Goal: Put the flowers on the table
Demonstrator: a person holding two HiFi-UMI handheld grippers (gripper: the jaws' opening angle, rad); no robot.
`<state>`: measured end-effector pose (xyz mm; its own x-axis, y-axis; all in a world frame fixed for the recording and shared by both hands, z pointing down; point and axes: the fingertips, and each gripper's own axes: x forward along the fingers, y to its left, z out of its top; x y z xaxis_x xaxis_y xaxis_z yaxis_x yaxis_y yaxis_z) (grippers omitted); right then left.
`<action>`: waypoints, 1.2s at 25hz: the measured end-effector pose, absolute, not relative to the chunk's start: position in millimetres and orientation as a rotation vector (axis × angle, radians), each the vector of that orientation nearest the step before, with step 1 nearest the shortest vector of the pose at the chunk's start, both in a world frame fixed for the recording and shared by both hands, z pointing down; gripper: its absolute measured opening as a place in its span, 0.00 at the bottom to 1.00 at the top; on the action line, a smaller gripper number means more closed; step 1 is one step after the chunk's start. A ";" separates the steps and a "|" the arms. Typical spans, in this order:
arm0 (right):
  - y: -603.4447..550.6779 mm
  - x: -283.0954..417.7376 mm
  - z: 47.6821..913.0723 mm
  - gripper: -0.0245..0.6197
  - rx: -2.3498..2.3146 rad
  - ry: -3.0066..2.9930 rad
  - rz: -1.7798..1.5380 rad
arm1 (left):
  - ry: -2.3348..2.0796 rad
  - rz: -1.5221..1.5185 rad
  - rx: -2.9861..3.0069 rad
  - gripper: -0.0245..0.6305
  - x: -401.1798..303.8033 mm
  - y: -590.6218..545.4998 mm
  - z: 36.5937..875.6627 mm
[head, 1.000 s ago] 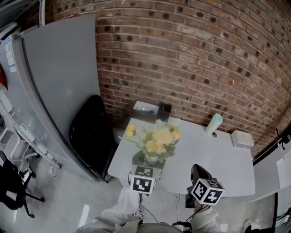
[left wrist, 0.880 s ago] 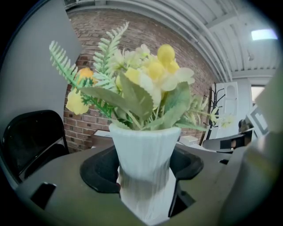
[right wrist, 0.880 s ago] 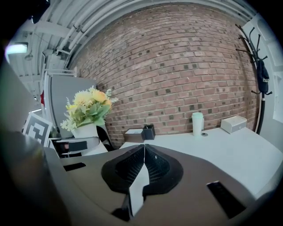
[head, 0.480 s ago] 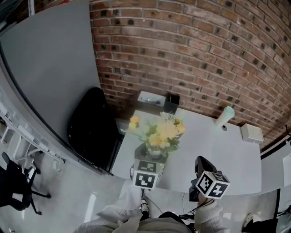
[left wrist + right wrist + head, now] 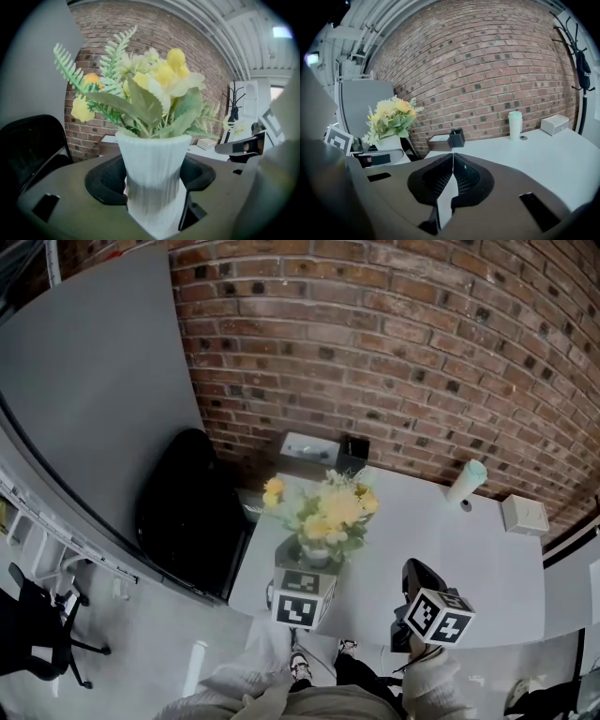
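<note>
A white ribbed vase of yellow flowers with green fern leaves is clamped between the jaws of my left gripper. I hold it upright above the near left part of the white table. The bouquet also shows at the left of the right gripper view, the flowers over the vase. My right gripper hangs over the table's near edge to the right of the vase, its jaws pressed together with nothing between them.
On the table stand a pale green tumbler, a white box, a black pen holder and a flat box by the brick wall. A black chair and a grey panel are at the left.
The head view has shifted as I step closer to the table. The vase stays in my left gripper and the right gripper stays beside it.
</note>
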<state>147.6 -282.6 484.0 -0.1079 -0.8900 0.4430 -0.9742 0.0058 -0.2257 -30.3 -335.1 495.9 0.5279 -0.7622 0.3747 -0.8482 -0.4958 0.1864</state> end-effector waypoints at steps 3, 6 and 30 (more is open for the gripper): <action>-300.2 152.3 478.6 0.08 1.953 -2.137 0.709 | -1.362 0.345 2.432 0.52 -23.6 -347.4 488.6; -314.4 161.9 466.6 0.08 1.946 -2.169 0.691 | -1.398 0.332 2.434 0.52 -16.9 -358.5 475.4; -358.9 221.7 458.0 0.08 1.993 -2.187 0.738 | -1.450 0.392 2.497 0.52 34.5 -414.0 450.6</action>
<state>221.7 -358.9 458.0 -0.1431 -0.9132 0.3817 -0.9576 0.0303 -0.2865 34.5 -414.0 450.6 0.4753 -0.8114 0.3401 -0.8722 -0.4853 0.0612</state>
